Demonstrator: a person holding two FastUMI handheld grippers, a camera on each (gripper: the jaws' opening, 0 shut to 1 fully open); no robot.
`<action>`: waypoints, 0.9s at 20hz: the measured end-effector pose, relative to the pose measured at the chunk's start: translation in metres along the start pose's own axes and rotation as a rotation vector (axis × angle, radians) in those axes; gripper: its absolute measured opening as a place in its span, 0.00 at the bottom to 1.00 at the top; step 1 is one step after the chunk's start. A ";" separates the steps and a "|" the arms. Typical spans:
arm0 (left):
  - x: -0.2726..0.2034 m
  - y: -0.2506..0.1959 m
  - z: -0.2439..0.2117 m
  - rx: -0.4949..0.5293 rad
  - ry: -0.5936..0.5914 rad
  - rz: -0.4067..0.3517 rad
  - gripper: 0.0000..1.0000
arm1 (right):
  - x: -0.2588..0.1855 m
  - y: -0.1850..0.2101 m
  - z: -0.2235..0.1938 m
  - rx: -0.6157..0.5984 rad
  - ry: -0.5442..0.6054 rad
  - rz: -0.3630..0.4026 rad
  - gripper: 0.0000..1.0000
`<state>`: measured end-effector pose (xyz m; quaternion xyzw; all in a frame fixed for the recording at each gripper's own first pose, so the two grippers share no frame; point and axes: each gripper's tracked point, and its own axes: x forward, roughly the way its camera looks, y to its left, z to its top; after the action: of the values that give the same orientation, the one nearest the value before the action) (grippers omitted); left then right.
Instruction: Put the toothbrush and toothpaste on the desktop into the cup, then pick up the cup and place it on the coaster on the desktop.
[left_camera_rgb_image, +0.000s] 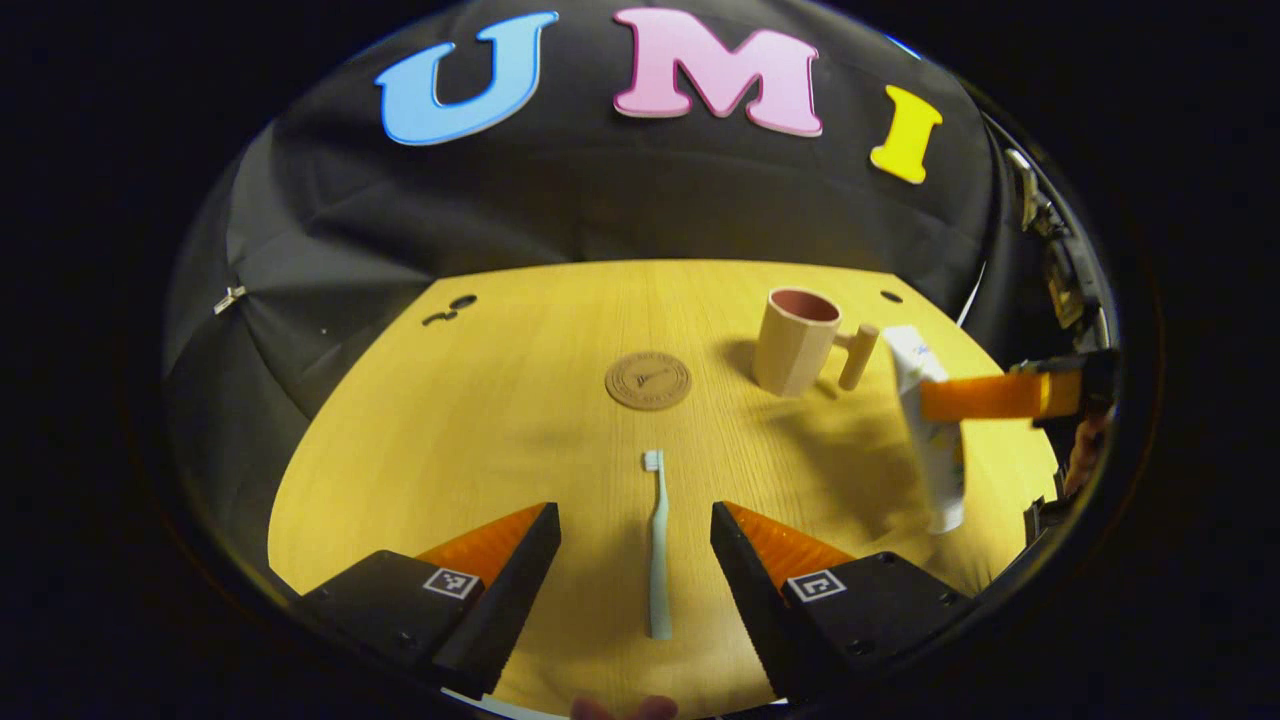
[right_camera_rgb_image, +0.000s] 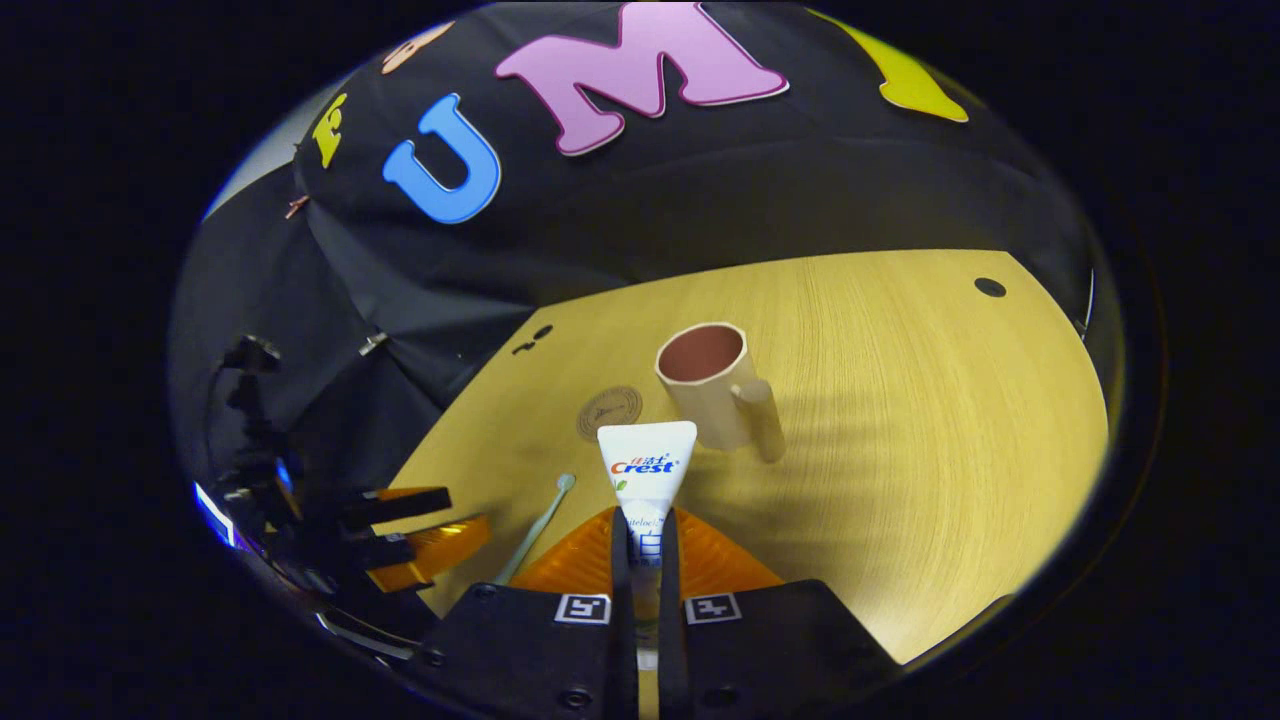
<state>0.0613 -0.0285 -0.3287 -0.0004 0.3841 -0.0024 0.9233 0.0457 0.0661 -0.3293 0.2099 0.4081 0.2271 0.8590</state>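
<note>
Two fingers of my right gripper (right_camera_rgb_image: 645, 545) pinch the white toothpaste tube (right_camera_rgb_image: 646, 470) held near the beige faceted cup (right_camera_rgb_image: 712, 385), while my left gripper (left_camera_rgb_image: 634, 550) spreads wide around the pale toothbrush (left_camera_rgb_image: 657, 545) lying flat on the yellow wooden desktop (left_camera_rgb_image: 500, 420).

I see a pale wooden desktop (left_camera_rgb_image: 480, 420) filling the lower middle of the frame, black cloth wall (left_camera_rgb_image: 600, 200) draped across the top, 1 dark hole (right_camera_rgb_image: 990, 287) at upper right.
</note>
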 end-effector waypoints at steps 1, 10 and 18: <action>0.008 -0.002 -0.003 -0.007 0.030 -0.006 0.96 | -0.004 -0.001 0.004 -0.003 -0.012 0.008 0.12; 0.052 0.001 -0.026 0.008 0.210 0.026 0.95 | -0.029 -0.018 0.021 0.011 -0.053 0.040 0.12; 0.060 -0.006 -0.041 -0.013 0.255 0.006 0.83 | -0.037 -0.026 0.028 0.020 -0.060 0.039 0.12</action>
<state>0.0746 -0.0350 -0.3999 -0.0051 0.4986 0.0028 0.8668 0.0531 0.0195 -0.3054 0.2331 0.3800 0.2333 0.8642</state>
